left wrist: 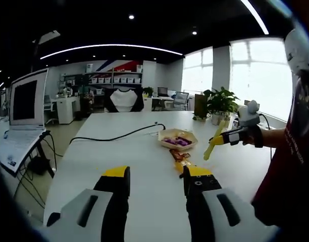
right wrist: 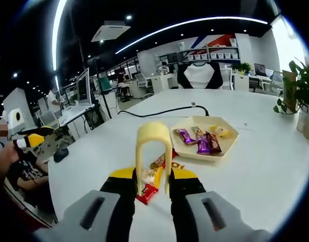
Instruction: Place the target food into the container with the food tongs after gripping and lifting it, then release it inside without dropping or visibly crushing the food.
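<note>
My right gripper (right wrist: pixel 153 177) is shut on yellow food tongs (right wrist: pixel 153 133), which rise as an arch between its jaws, joined at the far end. Through the arch I see loose wrapped candies (right wrist: pixel 147 193) on the white table. Beyond them sits a pale hexagonal tray (right wrist: pixel 230 143) holding purple-wrapped candies (right wrist: pixel 201 143). In the left gripper view, the right gripper (left wrist: pixel 234 136) hovers with the tongs (left wrist: pixel 213 145) right of the tray (left wrist: pixel 167 139), above the loose candies (left wrist: pixel 179 155). My left gripper (left wrist: pixel 157 174) stands open over bare table, well short of the tray.
A black cable (left wrist: pixel 114 136) runs across the table (left wrist: pixel 124 156) toward the tray. A laptop (left wrist: pixel 24 103) stands on a side stand at the left. A potted plant (left wrist: pixel 221 103) sits at the far right corner. The person's red sleeve (left wrist: pixel 288 166) fills the right side.
</note>
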